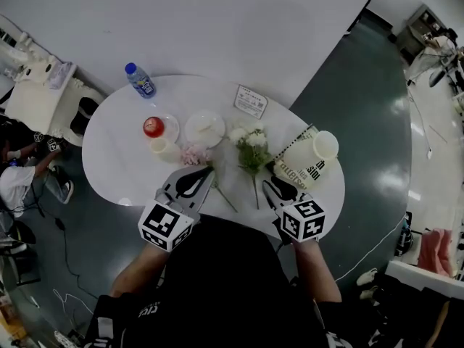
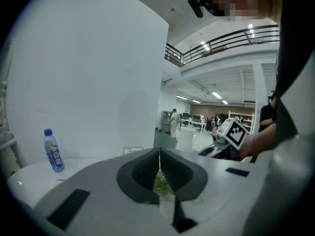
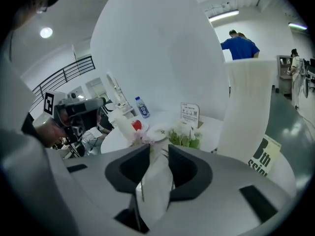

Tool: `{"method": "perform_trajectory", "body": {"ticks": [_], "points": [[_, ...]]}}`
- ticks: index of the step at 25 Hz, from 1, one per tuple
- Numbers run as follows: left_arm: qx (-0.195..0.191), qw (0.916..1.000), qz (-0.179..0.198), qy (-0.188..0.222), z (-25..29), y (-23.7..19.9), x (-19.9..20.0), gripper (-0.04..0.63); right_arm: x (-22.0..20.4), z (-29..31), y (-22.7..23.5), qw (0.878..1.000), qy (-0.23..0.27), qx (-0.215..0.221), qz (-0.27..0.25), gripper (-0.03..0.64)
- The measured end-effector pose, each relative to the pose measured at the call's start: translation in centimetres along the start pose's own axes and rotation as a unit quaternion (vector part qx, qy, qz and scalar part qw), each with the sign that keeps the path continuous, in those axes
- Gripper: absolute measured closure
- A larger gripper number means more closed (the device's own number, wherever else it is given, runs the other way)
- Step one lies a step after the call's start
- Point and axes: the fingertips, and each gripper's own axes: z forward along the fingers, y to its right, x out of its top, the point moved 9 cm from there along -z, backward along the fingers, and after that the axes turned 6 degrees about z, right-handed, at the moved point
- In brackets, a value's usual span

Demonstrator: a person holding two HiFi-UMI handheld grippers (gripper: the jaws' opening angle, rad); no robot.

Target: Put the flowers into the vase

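Note:
A bunch of white flowers point(image 1: 250, 145) with green stems lies mid-table, and a pink flower point(image 1: 194, 154) lies to its left. The tall white printed vase point(image 1: 312, 162) stands upright at the table's right. My left gripper point(image 1: 206, 171) is shut, its tips beside the pink flower; in the left gripper view point(image 2: 159, 151) something green shows low behind the closed jaws, and I cannot tell whether it is pinched. My right gripper point(image 1: 274, 185) sits near the front edge, between the stems and the vase. Its jaws point(image 3: 158, 149) stand slightly apart with only table between them, the flowers point(image 3: 184, 136) and vase point(image 3: 246, 112) ahead.
A blue-capped bottle point(image 1: 140, 79) stands at the back left. A red item on a saucer point(image 1: 153, 127), a small cream cup point(image 1: 161, 148), a white plate point(image 1: 204, 129) and a printed card point(image 1: 250, 101) lie behind the flowers. A person point(image 1: 22, 172) sits left of the table.

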Motion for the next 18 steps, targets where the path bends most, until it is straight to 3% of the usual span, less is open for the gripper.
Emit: {"method": "perform_trajectory", "body": {"ticks": [2,8,18], "points": [[-0.003,1.0000,0.003,-0.002,0.5,-0.1,0.0,0.581,-0.4,1.0,0.7,1.000,-0.018,-0.004,0.009,0.486],[-0.022,0.9997,-0.007,-0.006,1.9,-1.1,-0.4,0.581,-1.2,4.6,2.2,0.997,-0.059,-0.012,0.038,0.456],[-0.020,0.9994,-0.026,-0.008,2.1,-3.1,-1.1,0.581,-2.7,9.3,4.2,0.988,-0.141,-0.024,0.064,0.408]]}}
